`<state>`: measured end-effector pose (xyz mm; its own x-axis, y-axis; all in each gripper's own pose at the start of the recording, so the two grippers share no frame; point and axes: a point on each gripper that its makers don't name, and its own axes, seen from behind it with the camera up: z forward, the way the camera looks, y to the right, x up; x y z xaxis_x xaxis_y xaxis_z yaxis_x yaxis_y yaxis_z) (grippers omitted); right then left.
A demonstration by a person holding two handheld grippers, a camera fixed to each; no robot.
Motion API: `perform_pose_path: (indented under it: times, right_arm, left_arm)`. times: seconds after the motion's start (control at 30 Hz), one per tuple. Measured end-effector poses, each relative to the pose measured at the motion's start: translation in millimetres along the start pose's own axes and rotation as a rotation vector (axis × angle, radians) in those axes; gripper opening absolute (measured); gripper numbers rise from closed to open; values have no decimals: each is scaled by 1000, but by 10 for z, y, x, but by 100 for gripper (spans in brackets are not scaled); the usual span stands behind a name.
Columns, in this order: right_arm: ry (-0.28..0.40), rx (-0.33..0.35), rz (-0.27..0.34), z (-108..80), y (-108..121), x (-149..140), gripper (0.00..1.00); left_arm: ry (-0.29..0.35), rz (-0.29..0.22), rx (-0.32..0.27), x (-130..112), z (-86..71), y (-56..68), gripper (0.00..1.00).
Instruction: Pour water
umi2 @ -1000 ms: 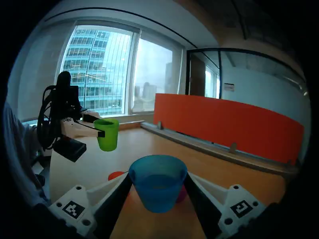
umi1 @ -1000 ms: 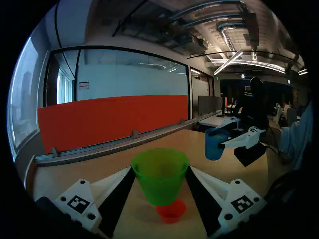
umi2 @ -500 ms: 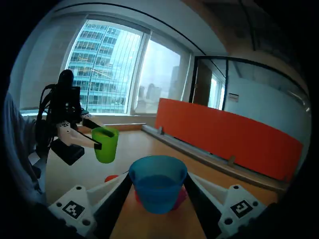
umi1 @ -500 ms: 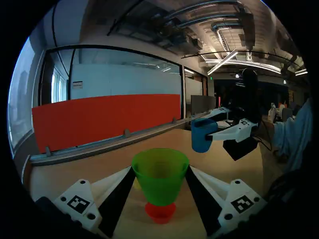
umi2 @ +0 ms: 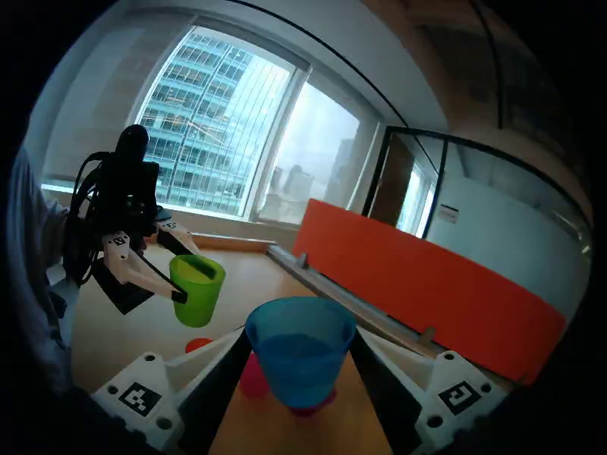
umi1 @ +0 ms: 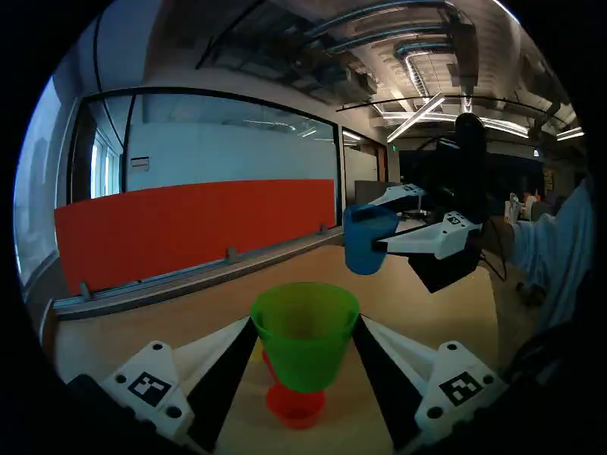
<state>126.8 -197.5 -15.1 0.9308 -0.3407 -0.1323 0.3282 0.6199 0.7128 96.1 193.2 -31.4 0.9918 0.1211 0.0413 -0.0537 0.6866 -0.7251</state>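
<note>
Above the wooden desk (umi1: 436, 303), the left gripper (umi1: 303, 324) clamps a green cup (umi1: 305, 353) and the right gripper (umi2: 300, 337) clamps a blue cup (umi2: 303, 390) of water (umi2: 292, 353), near but apart, so tipping before the rims align would likely spill.

One left gripper (umi1: 303, 326), one right gripper (umi2: 300, 334), one green cup (umi1: 305, 345), one blue cup (umi2: 300, 368), one pink cup (umi2: 253, 377), at least one red cup (umi2: 199, 343).

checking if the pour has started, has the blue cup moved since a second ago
Yes. In the left gripper view the blue cup, in the right gripper, has risen and shifted left, closer to the orange partition's right end.
</note>
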Motion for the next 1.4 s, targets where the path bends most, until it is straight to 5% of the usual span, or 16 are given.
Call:
perform_pose_path:
  times: [0.97, 1.4]
  right_arm:
    - [47, -36, -332, 229, 390, 677, 91]
    - [64, -49, -475, 346, 500, 966, 91]
  left_arm:
    - [26, 31, -69, 81, 243, 218, 87]
    - [35, 18, -70, 106, 284, 218, 87]
